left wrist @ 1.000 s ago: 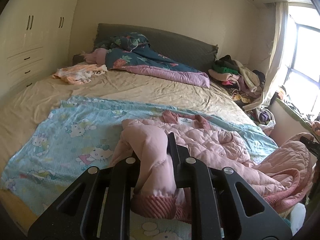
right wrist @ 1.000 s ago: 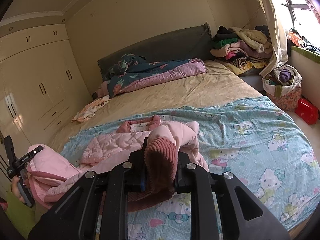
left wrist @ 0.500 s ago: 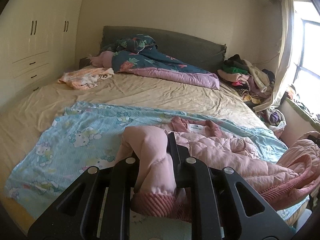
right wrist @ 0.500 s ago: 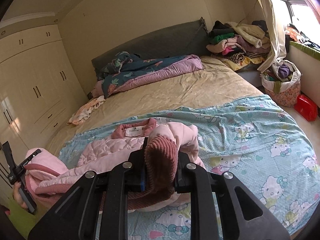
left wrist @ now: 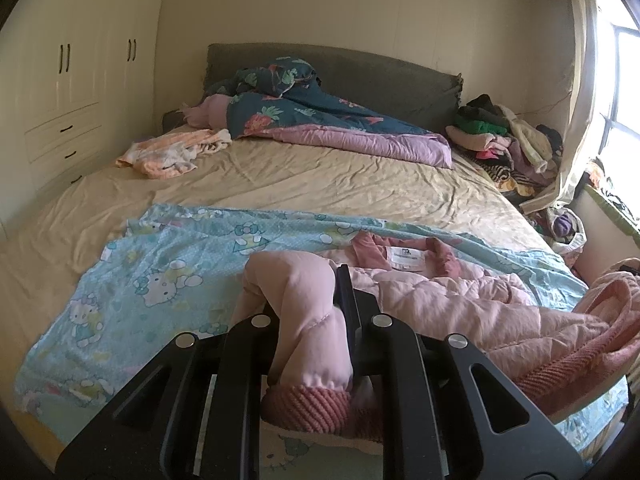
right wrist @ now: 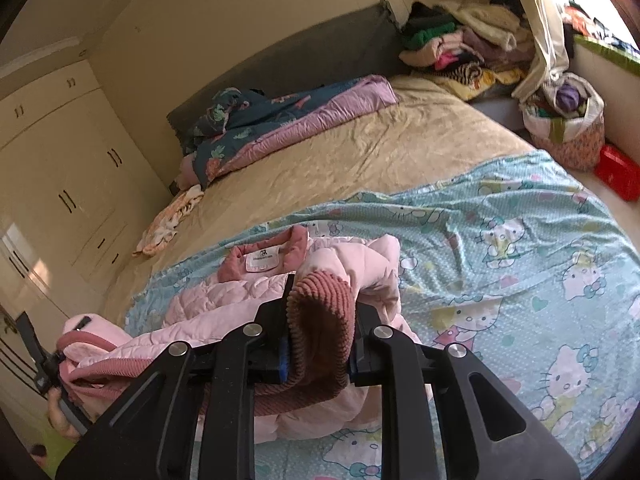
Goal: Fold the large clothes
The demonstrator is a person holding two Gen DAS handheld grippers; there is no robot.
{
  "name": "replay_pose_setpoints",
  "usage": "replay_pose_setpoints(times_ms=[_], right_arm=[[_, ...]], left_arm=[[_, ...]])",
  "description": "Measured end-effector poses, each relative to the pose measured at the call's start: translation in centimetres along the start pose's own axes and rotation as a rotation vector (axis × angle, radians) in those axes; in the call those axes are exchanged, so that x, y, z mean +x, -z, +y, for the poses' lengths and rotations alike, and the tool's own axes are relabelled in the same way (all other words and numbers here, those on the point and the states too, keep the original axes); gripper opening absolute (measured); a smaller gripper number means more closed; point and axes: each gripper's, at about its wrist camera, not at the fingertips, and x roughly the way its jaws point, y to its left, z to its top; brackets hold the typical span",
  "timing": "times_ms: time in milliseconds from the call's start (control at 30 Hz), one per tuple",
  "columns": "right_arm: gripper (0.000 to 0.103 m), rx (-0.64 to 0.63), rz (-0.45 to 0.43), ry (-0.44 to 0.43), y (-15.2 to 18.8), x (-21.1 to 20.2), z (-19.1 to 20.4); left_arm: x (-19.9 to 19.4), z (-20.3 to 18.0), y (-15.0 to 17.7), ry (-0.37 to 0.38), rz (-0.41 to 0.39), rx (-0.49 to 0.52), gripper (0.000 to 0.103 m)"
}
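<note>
Left wrist view: the left gripper (left wrist: 310,332) is clamped on a sleeve of the pink quilted jacket (left wrist: 460,304), with the ribbed cuff (left wrist: 308,408) hanging just below the fingers. The jacket lies on the cartoon-print sheet (left wrist: 160,280) at the near end of the bed (left wrist: 320,184), lining up, its collar and white label (left wrist: 408,258) toward the headboard (left wrist: 340,72). Its far side is lifted and bunched at the right edge of the picture. Judged from this, folding has barely begun: the body is spread but rumpled, no fold is laid, and the sleeves have yet to be brought in. Beyond the jacket, a dark floral quilt (left wrist: 320,120) is heaped against the headboard, a small peach garment (left wrist: 172,152) lies left of it, and a pile of clothes (left wrist: 500,140) sits right of the headboard near the window. Cream wardrobes (left wrist: 72,92) stand to the headboard's left.

Right wrist view: the right gripper (right wrist: 320,336) is closed on the other ribbed cuff (right wrist: 320,320), held above the sheet (right wrist: 500,260). The jacket (right wrist: 208,312) stretches from here to the left gripper (right wrist: 44,364), seen small at the picture's left with fabric bunched over it. The collar (right wrist: 264,262) again points to the headboard (right wrist: 304,48). Right of the bed stand a fabric basket (right wrist: 568,120) and a red box (right wrist: 618,176).
</note>
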Motion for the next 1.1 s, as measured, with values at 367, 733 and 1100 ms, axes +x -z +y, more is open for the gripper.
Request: replay_pose_setpoints(times_ms=[367, 733, 1100], right_arm=[[0.018, 0.051, 0.047, 0.025, -2.3, 3.3, -1.1], [0.022, 0.063, 0.068, 0.042, -3.5, 6.3, -2.1], [0.070, 0.095, 0.004, -0.076, -5.1, 7.4, -2.2]], left_arm=[[3.3, -0.1, -1.1, -0.041, 0.034, 0.008, 0.009], [6.6, -0.2, -1.5, -0.063, 0.055, 0.011, 0.009], [9.1, -0.4, -1.9, -0.040, 0.073, -0.003, 0.009]])
